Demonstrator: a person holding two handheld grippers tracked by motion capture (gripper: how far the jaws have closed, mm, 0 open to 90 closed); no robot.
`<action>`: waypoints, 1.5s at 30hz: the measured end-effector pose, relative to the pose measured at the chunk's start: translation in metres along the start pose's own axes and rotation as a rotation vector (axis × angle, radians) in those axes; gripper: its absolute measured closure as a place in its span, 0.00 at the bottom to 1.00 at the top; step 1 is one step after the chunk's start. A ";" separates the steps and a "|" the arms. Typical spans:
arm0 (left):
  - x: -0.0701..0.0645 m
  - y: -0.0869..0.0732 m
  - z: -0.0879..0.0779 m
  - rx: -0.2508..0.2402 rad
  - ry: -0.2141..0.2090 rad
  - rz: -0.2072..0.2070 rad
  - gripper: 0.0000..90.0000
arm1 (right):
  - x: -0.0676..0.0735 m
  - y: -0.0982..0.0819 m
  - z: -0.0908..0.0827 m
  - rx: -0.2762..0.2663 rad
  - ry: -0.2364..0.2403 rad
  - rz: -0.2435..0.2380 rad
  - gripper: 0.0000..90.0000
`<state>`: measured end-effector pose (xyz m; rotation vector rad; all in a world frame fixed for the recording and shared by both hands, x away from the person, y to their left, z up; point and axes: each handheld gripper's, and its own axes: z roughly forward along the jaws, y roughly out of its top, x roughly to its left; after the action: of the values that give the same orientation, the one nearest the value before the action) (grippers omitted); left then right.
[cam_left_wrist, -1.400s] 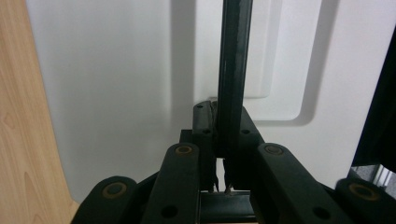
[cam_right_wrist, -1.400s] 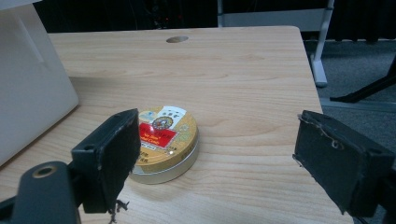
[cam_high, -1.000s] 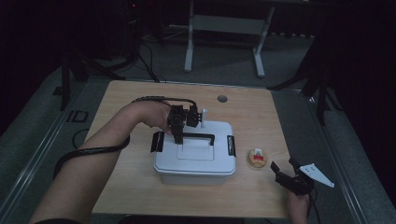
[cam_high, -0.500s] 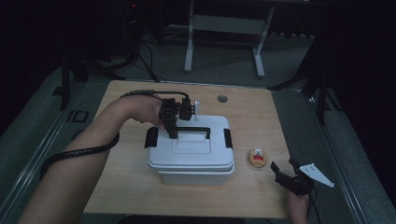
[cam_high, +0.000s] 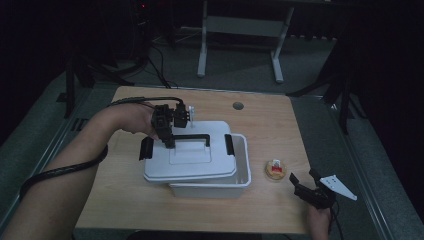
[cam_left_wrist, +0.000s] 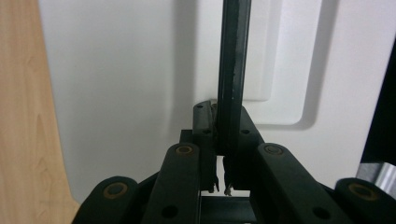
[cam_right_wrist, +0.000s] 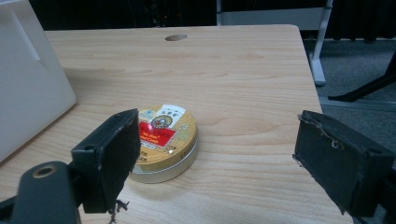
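The jaws of the left gripper (cam_left_wrist: 223, 154) are clamped on the black handle (cam_left_wrist: 232, 70) of a white lid (cam_left_wrist: 130, 84), the bar pinched between the two pads. In the high view the left gripper (cam_high: 167, 136) sits over the handle's (cam_high: 192, 137) left end, at about 10 o'clock from the table's (cam_high: 125, 210) centre. The lid (cam_high: 190, 162) is off its seat: it lies shifted toward 9 o'clock over the white storage box (cam_high: 242, 172), whose open inside shows along the 3 o'clock edge. Black latches (cam_high: 146, 148) hang at the lid's two short ends.

The jaws of the right gripper (cam_right_wrist: 212, 154) stand wide apart with nothing pressed between them. Just past them lies a round gold tin (cam_right_wrist: 166, 140) with a red label, flat on the wood and nearer the left-hand pad. In the high view the right gripper (cam_high: 310, 187) hovers at the table's 4 o'clock corner, the tin (cam_high: 275, 170) near it, between it and the box.
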<state>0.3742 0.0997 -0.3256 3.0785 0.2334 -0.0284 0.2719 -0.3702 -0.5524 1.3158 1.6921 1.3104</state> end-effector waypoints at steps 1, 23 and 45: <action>-0.001 -0.003 0.000 0.002 0.008 -0.001 0.93 | 0.000 0.000 0.000 0.000 0.000 -0.001 0.16; -0.002 -0.089 -0.001 -0.011 0.013 -0.153 0.93 | 0.001 0.000 0.001 0.012 -0.008 -0.008 0.16; -0.012 -0.196 0.022 -0.036 -0.009 -0.362 0.93 | 0.003 0.001 0.002 0.025 -0.018 -0.017 0.16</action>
<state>0.3323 0.2898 -0.3572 2.9547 0.7759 -0.0528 0.2731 -0.3665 -0.5521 1.3206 1.7088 1.2681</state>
